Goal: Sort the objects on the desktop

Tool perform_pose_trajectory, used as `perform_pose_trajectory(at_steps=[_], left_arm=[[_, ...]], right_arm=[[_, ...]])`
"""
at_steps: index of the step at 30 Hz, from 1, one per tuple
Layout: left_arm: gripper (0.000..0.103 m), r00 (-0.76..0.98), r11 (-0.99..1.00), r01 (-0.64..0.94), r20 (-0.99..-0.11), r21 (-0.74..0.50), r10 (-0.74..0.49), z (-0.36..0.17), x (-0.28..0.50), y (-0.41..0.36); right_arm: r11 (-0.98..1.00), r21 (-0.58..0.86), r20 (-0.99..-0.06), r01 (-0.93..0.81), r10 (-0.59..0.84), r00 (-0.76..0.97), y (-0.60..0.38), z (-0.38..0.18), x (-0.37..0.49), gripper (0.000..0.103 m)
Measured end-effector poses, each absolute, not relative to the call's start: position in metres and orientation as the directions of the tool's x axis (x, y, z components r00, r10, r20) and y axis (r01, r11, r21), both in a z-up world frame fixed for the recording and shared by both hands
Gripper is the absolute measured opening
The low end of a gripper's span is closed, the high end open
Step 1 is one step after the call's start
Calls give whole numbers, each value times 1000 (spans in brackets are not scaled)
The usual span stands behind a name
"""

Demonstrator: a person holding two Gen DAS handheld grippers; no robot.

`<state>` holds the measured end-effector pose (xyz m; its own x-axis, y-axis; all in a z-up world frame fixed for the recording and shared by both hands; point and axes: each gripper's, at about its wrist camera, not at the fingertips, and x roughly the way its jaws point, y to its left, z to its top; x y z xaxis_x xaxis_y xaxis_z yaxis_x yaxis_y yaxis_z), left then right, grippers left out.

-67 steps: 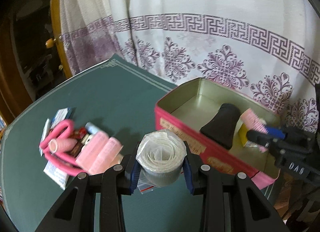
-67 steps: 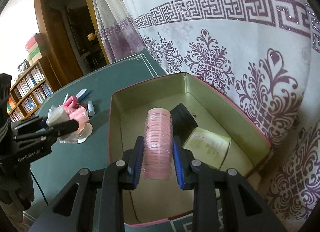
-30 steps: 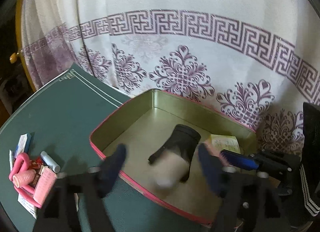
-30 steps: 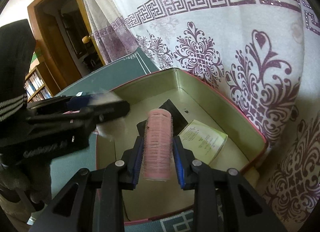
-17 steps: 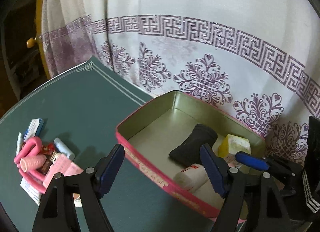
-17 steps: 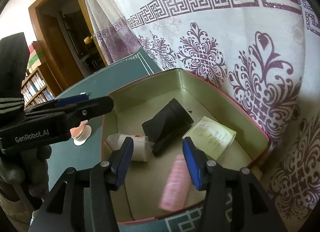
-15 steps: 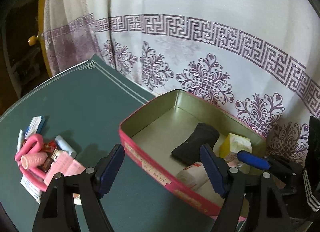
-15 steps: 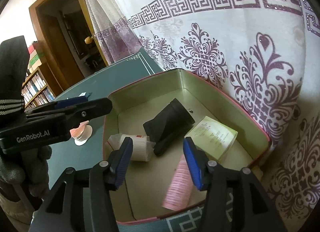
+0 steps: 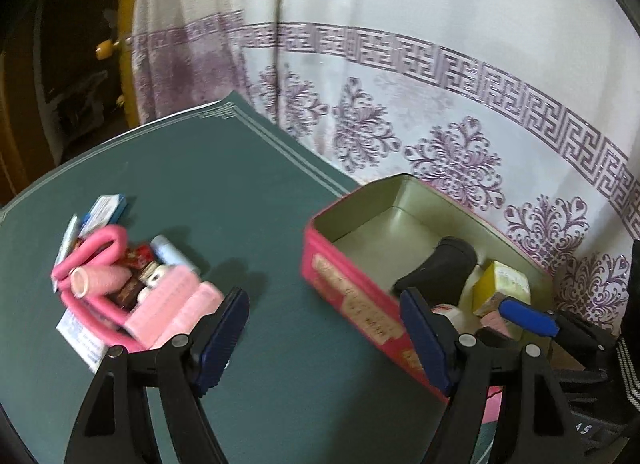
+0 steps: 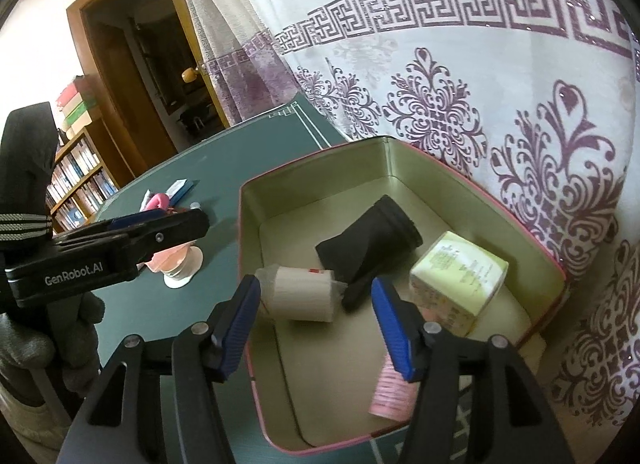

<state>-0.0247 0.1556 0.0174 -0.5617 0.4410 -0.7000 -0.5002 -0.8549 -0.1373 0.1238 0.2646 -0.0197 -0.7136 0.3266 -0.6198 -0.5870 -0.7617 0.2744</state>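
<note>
Opening at this moment, my right gripper (image 10: 314, 322) hangs over the near half of the pink tin box (image 10: 558, 270) with nothing between its blue pads; its jaws are already wide apart. Below it, at about 5 o'clock in the right wrist view, the pink hair roller (image 10: 390, 392) lies on the box floor, partly hidden by the right finger and touching no pad that I can see. Between the pads I see the white wrapped roll (image 10: 298, 294) on the floor, with the black pouch (image 10: 370, 238) just beside it toward 1 o'clock, and the yellow-green carton (image 10: 460, 270) at 3 o'clock near the box wall. My left gripper (image 9: 324, 338) has its jaws wide and holds nothing; it hangs over bare green table (image 9: 224, 199), between the box at 3 o'clock and the pile of small items (image 9: 120, 276) at 9 o'clock, where more pink rollers and a pink loop lie together. The left finger is very near this pile; I cannot tell if it touches. The table has much free surface toward 12 o'clock up to the curtain (image 9: 400, 63), which hangs just behind the box.
</note>
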Motion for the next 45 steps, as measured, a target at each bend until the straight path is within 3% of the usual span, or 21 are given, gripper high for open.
perform_pose_trajectory(at_steps=[20, 26, 35, 45], left_arm=[[80, -615, -945, -280, -724, -169, 312, -7, -31, 49], [80, -623, -958, -217, -729, -186, 283, -14, -29, 19], [80, -623, -964, -164, -736, -209, 265, -23, -31, -8], [79, -612, -961, -168, -741, -220, 277, -30, -31, -16]], right_arm=[[-830, 261, -622, -493, 246, -743, 230, -14, 78, 66], [-854, 249, -621, -458, 222, -752, 217, -14, 56, 85], [-868, 193, -575, -458, 278, -770, 205, -2, 41, 86], [-940, 160, -609, -303, 147, -779, 184, -15, -8, 86]])
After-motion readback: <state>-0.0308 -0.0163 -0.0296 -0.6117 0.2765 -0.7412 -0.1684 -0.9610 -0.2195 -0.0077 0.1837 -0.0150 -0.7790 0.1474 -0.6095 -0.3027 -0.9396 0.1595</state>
